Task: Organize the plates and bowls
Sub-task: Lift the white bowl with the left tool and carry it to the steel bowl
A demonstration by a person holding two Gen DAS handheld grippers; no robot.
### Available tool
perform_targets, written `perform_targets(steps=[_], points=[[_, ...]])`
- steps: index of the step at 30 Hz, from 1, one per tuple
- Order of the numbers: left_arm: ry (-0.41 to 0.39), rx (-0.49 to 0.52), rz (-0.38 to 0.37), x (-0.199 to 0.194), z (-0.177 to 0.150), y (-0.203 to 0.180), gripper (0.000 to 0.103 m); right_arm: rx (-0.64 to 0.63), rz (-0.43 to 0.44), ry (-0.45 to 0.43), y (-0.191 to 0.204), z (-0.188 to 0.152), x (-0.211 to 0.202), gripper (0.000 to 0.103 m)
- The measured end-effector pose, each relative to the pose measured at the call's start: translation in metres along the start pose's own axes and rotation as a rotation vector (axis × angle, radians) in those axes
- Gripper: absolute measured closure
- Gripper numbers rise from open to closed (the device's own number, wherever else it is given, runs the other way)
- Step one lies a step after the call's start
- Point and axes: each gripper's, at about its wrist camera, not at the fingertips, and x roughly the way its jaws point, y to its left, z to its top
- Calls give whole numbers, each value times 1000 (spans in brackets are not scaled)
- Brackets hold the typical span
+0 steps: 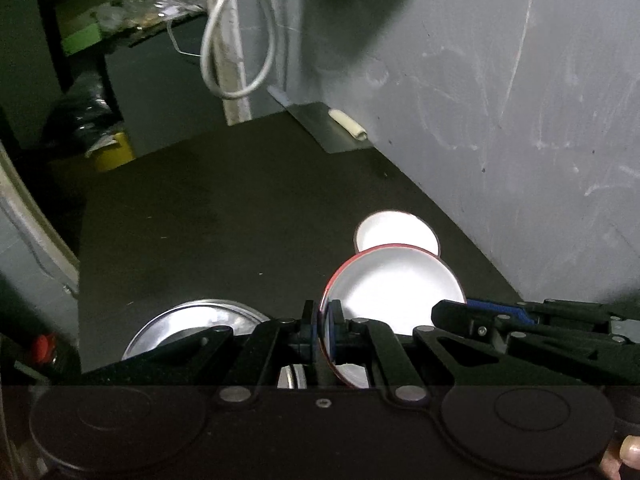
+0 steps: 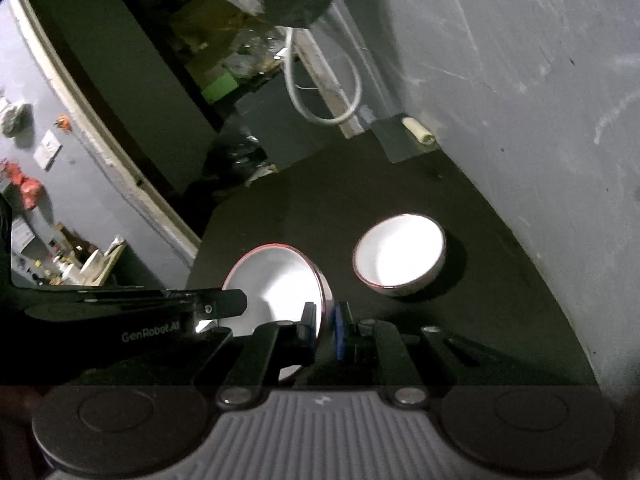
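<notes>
Both claws clamp one red-rimmed white bowl: left claw [image 1: 325,322] on its left rim, right claw [image 2: 326,322] on its right. Red-rimmed white bowl [image 1: 394,290] hangs tilted above the table [image 1: 224,216]. Next, judged: lower it into second bowl [image 2: 400,254].

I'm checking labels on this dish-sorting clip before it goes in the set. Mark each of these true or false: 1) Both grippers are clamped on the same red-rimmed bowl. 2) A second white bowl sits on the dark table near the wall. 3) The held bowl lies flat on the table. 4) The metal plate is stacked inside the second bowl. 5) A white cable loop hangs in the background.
1) True: the left gripper and the right gripper each pinch the rim of the red-rimmed bowl.
2) True: the second bowl rests there alone.
3) False: it is tilted, held by its rim.
4) False: the metal plate lies apart, left of the held bowl.
5) True: the cable.
</notes>
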Motion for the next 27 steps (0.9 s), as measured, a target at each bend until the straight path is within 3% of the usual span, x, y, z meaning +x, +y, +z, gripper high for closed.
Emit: perform_targets(steps=[15, 27], points=[[-12, -104, 70, -55, -41, 58, 99, -104, 133, 67, 62, -15, 3, 92], [31, -246, 51, -90, -102, 118, 99, -250, 169, 222, 133, -48, 15, 92]])
